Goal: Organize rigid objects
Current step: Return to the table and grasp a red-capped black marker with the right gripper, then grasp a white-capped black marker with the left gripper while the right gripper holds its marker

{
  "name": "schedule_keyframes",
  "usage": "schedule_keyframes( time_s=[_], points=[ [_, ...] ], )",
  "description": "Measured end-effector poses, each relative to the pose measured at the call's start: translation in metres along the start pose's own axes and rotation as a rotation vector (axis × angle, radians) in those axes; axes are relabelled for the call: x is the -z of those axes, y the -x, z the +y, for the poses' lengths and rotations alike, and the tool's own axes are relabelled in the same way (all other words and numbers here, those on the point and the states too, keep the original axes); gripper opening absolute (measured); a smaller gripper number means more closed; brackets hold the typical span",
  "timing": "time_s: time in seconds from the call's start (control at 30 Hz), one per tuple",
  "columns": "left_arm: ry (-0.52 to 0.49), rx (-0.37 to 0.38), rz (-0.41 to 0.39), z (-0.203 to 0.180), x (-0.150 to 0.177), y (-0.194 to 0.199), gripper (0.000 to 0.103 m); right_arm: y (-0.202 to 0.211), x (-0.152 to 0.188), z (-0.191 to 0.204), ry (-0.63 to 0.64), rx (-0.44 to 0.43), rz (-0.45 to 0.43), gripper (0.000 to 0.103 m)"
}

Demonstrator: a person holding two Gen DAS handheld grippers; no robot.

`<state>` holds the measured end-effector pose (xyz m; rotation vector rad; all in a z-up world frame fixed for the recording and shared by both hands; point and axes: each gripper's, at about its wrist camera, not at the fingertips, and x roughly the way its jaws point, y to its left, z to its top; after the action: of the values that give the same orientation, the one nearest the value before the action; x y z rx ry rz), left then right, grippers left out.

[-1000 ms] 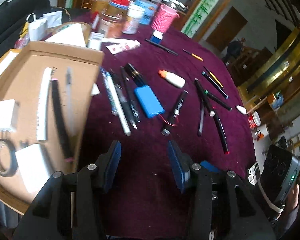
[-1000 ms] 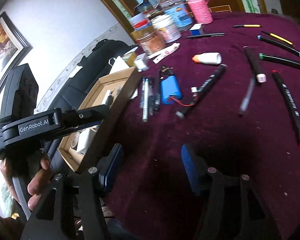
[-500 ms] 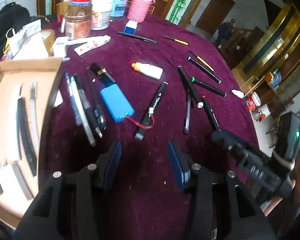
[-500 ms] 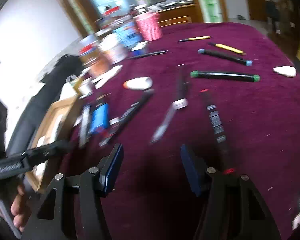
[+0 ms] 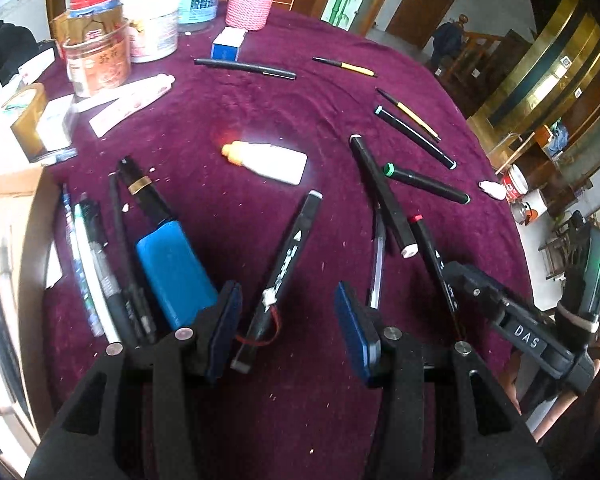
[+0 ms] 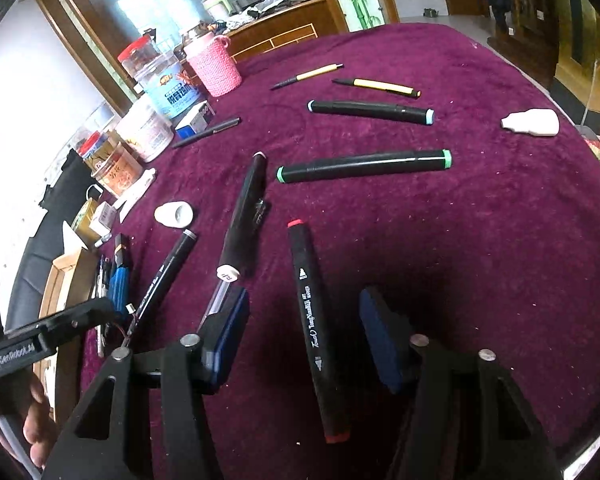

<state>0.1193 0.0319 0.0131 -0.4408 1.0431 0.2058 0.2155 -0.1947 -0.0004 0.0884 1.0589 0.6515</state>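
Left wrist view: the left gripper [image 5: 288, 320] hangs over a round bench covered in dark purple velvet cloth [image 5: 260, 112], its jaws spread with nothing pinched. Between them, on the cloth, lies the near end of a black marker with a grey cap and a thin red wire looped at its base [image 5: 288, 256]. Just left of it sit a flat blue plastic battery pack [image 5: 172, 272] and a loose bundle of pens [image 5: 100, 272], close to a shallow brown cardboard tray [image 5: 32, 216] at the left edge (its contents are too blurred to name). A white squeeze bottle with an orange cap [image 5: 268, 160] lies mid-bench.

Right wrist view: the right gripper [image 6: 304, 332] has just been closing its jaws, yet they stand apart around a black marker with red ends [image 6: 312, 320], not visibly pressing it. Beyond lie a black marker with green ends [image 6: 364, 166], a black marker with pale blue ends [image 6: 370, 111] and two yellow-barrelled pens [image 6: 380, 86].

Judging by this, a few items are gathered by the tray, but most pens are still scattered, so much sorting is left.
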Motion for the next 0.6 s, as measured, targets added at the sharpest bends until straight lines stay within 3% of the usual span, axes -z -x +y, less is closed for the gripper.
schedule_keyframes(
  time_s=[0.13, 0.27, 0.37, 0.43, 0.5, 0.6],
  points=[
    [-0.021, -0.010, 0.007, -0.004, -0.010, -0.010, 0.046, -0.008, -0.002, 0.003, 0.016, 0.018, 0.008, 0.044],
    [-0.046, -0.008, 0.038, -0.009, -0.018, -0.026, 0.046, -0.017, -0.002, -0.002, 0.000, 0.029, 0.021, 0.035],
    [-0.077, -0.020, 0.061, -0.013, -0.018, -0.038, 0.041, -0.019, 0.000, 0.004, 0.046, 0.093, 0.005, 0.026],
    [-0.082, -0.037, 0.080, -0.013, -0.017, -0.045, 0.032, -0.019, 0.002, 0.008, 0.067, 0.110, 0.003, 0.014],
    [-0.095, -0.071, 0.091, -0.014, -0.016, -0.051, 0.019, -0.019, 0.004, 0.011, 0.083, 0.123, 0.000, 0.014],
    [-0.141, -0.094, 0.083, -0.022, -0.014, -0.053, 0.017, -0.020, 0.005, 0.013, 0.093, 0.135, -0.005, 0.014]
  ],
)
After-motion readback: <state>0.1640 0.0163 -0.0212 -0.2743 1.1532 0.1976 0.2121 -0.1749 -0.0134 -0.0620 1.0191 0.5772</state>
